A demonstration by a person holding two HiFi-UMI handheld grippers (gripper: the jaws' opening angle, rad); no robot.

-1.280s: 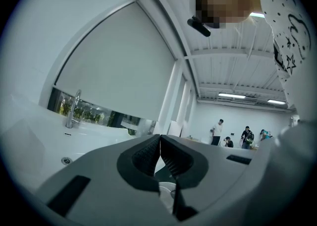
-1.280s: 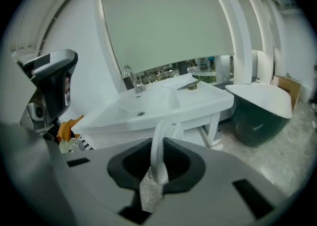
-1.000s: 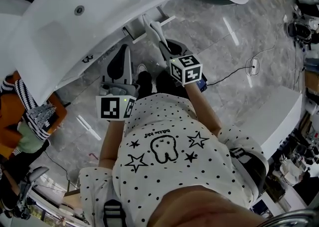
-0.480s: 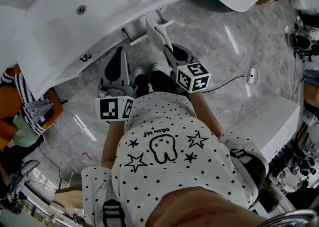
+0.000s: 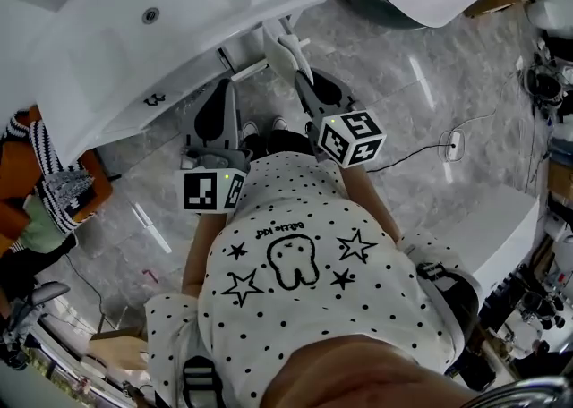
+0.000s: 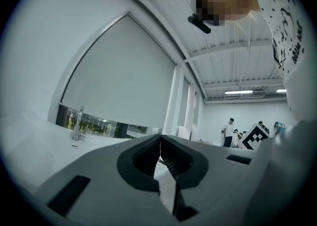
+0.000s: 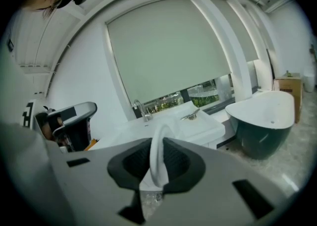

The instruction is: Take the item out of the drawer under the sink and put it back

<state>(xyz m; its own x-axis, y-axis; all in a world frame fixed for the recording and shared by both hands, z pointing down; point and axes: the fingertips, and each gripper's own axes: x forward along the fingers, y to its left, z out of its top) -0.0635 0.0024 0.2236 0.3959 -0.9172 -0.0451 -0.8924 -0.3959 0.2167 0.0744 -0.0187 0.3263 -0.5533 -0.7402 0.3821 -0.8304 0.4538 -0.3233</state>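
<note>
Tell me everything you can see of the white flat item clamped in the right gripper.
The white flat item is thin and smooth, with a rounded upper end. It stands upright and edge-on between the dark ribbed pads of the right gripper, which is shut on it. Below the pads a clear, crinkly part shows, perhaps wrapping. In the head view it juts beyond the jaws, in the air near the front edge of the white sink. Only the pads seem to touch it.

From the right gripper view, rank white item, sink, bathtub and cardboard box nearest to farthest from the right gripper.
1. white item, gripped between the fingers.
2. sink, straight ahead.
3. bathtub, to the right.
4. cardboard box, far right behind bathtub.
</note>
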